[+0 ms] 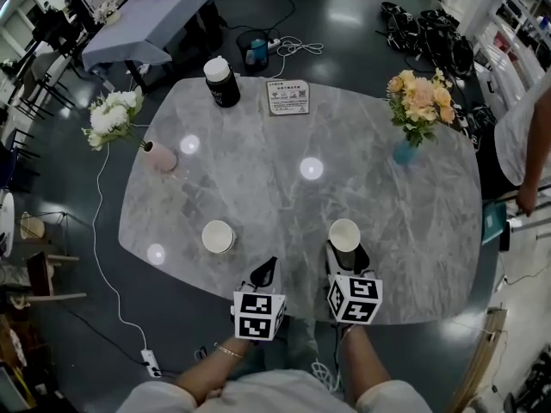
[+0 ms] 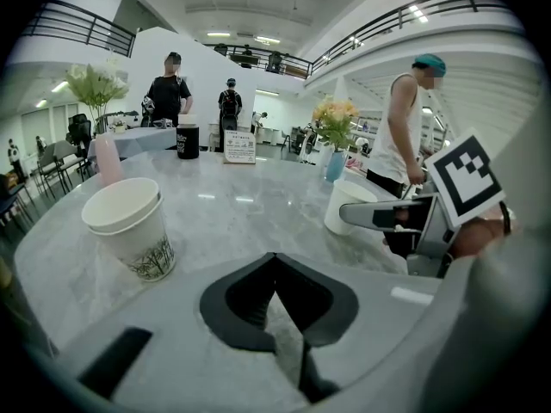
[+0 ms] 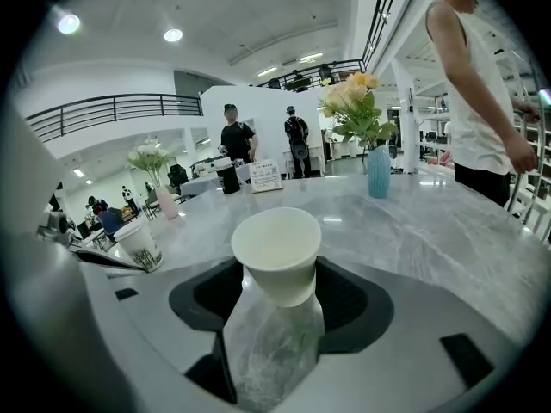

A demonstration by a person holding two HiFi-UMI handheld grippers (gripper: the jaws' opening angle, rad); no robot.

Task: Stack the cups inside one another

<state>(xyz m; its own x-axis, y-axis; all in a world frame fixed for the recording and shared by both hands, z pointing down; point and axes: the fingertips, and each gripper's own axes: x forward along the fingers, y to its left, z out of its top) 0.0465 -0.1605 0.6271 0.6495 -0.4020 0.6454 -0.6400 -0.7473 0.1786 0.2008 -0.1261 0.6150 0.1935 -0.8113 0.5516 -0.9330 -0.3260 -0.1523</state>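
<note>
Two white paper cups are on the grey marble table (image 1: 258,179). The left cup (image 1: 218,237) stands upright by itself; in the left gripper view this cup (image 2: 131,228) shows a plant print and what looks like a double rim. My left gripper (image 1: 266,271) is just right of it, near the front edge, with its black jaws shut together and nothing between them (image 2: 275,261). The right cup (image 1: 344,234) sits upright between the jaws of my right gripper (image 1: 346,252), which is shut on it. The right gripper view has that cup (image 3: 277,252) filling the gap.
At the far side stand a black jar with a white lid (image 1: 222,82) and a printed card (image 1: 287,97). A pink vase with white flowers (image 1: 161,156) is at the left, a blue vase with peach flowers (image 1: 405,151) at the right. A person (image 1: 527,136) stands beyond the right edge.
</note>
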